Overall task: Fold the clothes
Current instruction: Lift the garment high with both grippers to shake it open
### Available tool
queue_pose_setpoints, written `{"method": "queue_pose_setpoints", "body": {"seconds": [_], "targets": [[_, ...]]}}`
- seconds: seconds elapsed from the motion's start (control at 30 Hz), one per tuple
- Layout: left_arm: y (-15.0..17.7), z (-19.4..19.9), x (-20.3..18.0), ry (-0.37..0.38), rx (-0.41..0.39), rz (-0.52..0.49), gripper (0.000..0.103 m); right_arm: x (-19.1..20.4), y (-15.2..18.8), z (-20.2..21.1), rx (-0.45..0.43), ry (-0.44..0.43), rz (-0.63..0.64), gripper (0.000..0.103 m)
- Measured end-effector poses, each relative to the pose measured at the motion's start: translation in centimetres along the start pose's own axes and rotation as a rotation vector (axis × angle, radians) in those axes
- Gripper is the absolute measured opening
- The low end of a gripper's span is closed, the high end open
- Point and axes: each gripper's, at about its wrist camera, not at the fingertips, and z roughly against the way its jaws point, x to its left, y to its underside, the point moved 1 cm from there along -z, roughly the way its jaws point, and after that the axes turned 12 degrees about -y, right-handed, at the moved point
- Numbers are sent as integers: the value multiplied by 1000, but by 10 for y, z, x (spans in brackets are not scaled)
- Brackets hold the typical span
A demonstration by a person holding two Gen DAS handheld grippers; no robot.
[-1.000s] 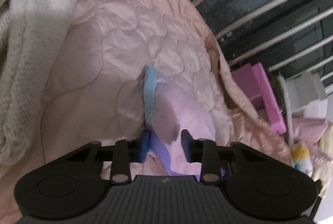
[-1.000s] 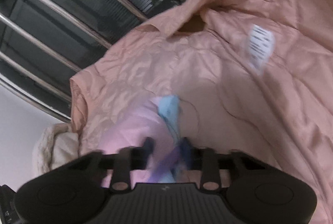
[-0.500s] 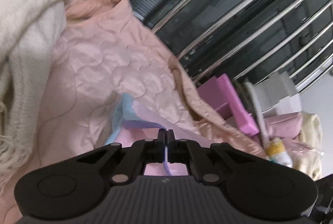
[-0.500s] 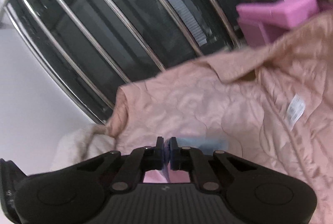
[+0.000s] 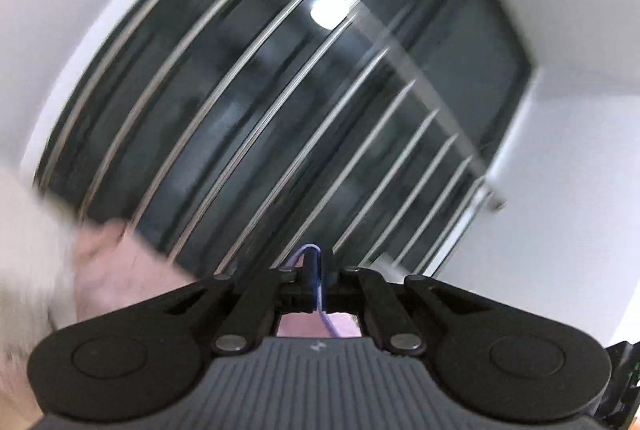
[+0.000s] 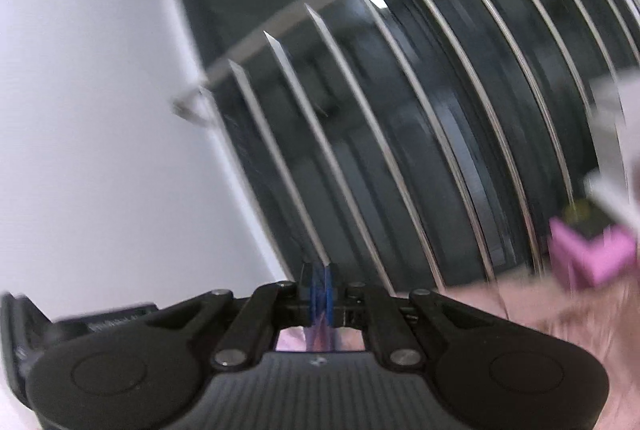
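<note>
My left gripper (image 5: 314,264) is shut on a thin purple-trimmed edge of the small pink garment (image 5: 310,251); pink cloth shows just behind the jaws. In the right wrist view, my right gripper (image 6: 320,284) is likewise shut on the same pink and purple garment (image 6: 318,336), whose cloth hangs below the jaws. Both grippers point level at a barred dark window. Most of the garment is hidden under the gripper bodies. The pink quilted jacket (image 5: 124,270) lies low at the left of the left wrist view and blurred at the lower right of the right wrist view (image 6: 560,314).
A dark window with metal bars (image 5: 280,110) fills both views, white wall (image 6: 100,150) beside it. A cream knitted blanket (image 5: 28,262) lies at the far left. A magenta box (image 6: 596,258) and white objects (image 6: 616,134) sit at the right.
Both grippers closed on the small pink garment and rose sharply, tilting from the quilted jacket up to the barred window. The jacket and blanket dropped to the frame edges.
</note>
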Motion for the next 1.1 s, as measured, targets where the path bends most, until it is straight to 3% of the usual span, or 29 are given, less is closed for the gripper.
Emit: {"method": "queue_pose_setpoints", "body": {"seconds": [0.13, 0.27, 0.4, 0.47, 0.6, 0.63, 0.67, 0.73, 0.8, 0.87, 0.93, 1.0, 1.07, 1.1], "targets": [[-30, 63, -46, 6, -99, -50, 1, 75, -46, 42, -63, -23, 124, 4], [-49, 93, -66, 5, -139, -80, 1, 117, -70, 69, -91, -29, 197, 4], [-54, 83, -58, -5, -123, -98, 1, 124, -80, 62, -87, -17, 222, 4], [-49, 53, -43, -58, -85, -100, 1, 114, -76, 42, -54, 11, 221, 4], [-29, -34, 3, -233, -15, -94, 1, 42, -35, -52, 129, 185, 188, 4], [-18, -63, 20, -287, -4, -87, 5, 17, -20, -80, 186, 240, 174, 4], [-3, -91, 39, -338, 8, -77, 20, -8, -3, -103, 228, 286, 163, 5], [32, -140, 77, -434, 120, -83, 37, -63, 40, -148, 334, 382, 119, 15], [72, -164, 113, -482, 272, -90, 37, -101, 84, -168, 474, 437, 52, 22], [103, -160, 139, -508, 358, -113, 43, -115, 122, -155, 531, 415, 19, 26], [130, -141, 159, -525, 414, -154, 59, -112, 149, -133, 583, 380, 15, 50], [157, -99, 173, -517, 436, -217, 68, -96, 176, -98, 611, 334, 36, 51], [187, -61, 180, -492, 451, -243, 87, -70, 209, -55, 651, 221, 62, 52], [203, -44, 181, -480, 461, -252, 89, -62, 227, -39, 693, 178, 60, 52]]}}
